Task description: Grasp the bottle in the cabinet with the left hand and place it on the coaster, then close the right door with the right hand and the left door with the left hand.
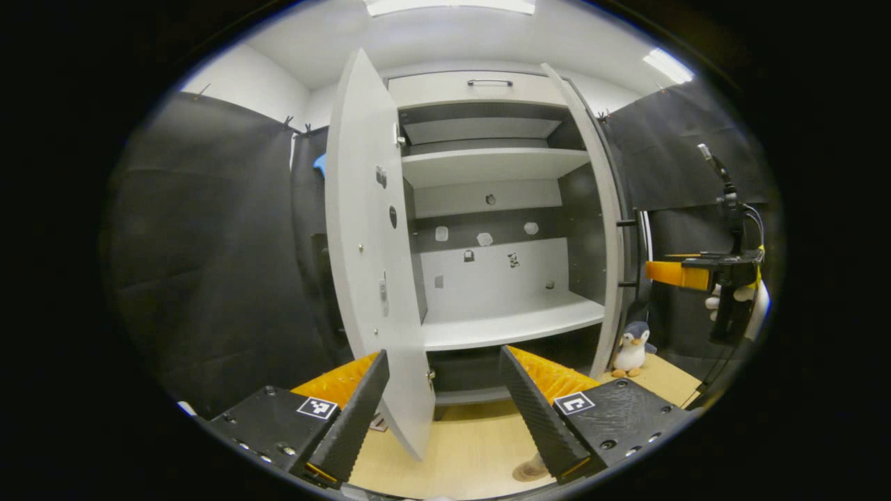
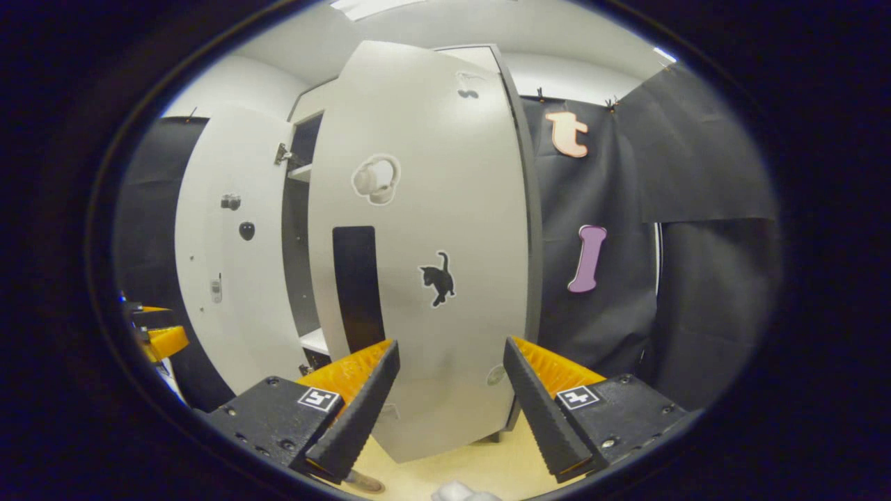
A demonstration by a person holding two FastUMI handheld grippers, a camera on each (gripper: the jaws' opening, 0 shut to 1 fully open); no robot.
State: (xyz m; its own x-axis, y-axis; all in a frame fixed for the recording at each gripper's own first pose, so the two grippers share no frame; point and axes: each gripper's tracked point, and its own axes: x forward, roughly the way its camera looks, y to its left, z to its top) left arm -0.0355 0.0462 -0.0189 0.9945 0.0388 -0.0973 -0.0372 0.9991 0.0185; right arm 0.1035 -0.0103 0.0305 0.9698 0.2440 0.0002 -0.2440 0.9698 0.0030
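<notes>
White-grey laminate two-door cabinet (image 1: 487, 209) ahead in the left gripper view, both doors swung out. Pale shelves (image 1: 511, 320) inside, small stickers on the back panel. Shallow top drawer with a dark bar handle (image 1: 489, 82) above the opening.

Left door (image 1: 376, 264) open towards the camera, its lower edge falling between the left gripper (image 1: 442, 410) fingers in the picture; contact not determinable. Left gripper wide open, nothing held.

Right door (image 1: 598, 229) seen nearly edge-on in the left gripper view. Just beyond it, the right gripper (image 1: 679, 275) level with the middle shelf, held by a hand (image 1: 738, 299). Small grey-and-white plush penguin (image 1: 632, 351) upright on the light wooden tabletop (image 1: 473, 445), at the foot of the right door.

Small brownish rounded object (image 1: 532, 470) on the tabletop at the bottom edge, partly behind one finger. Possibly the coaster or the bottle's base; too little visible to say. Bottle's position not made out.

Right gripper view: outer face of the right door (image 2: 418, 264) straight ahead and close, partly swung. On it a headphone sticker (image 2: 376, 179), a black cat sticker (image 2: 438, 278) and a dark vertical slot (image 2: 358, 285). Right gripper (image 2: 449, 410) spread wide, empty, fingers either side of the door's lower part in the picture; touching or not, cannot tell. Left door (image 2: 223, 243) farther off past the gap, open. Left gripper (image 2: 156, 341) at the left margin, low, near that door.
</notes>
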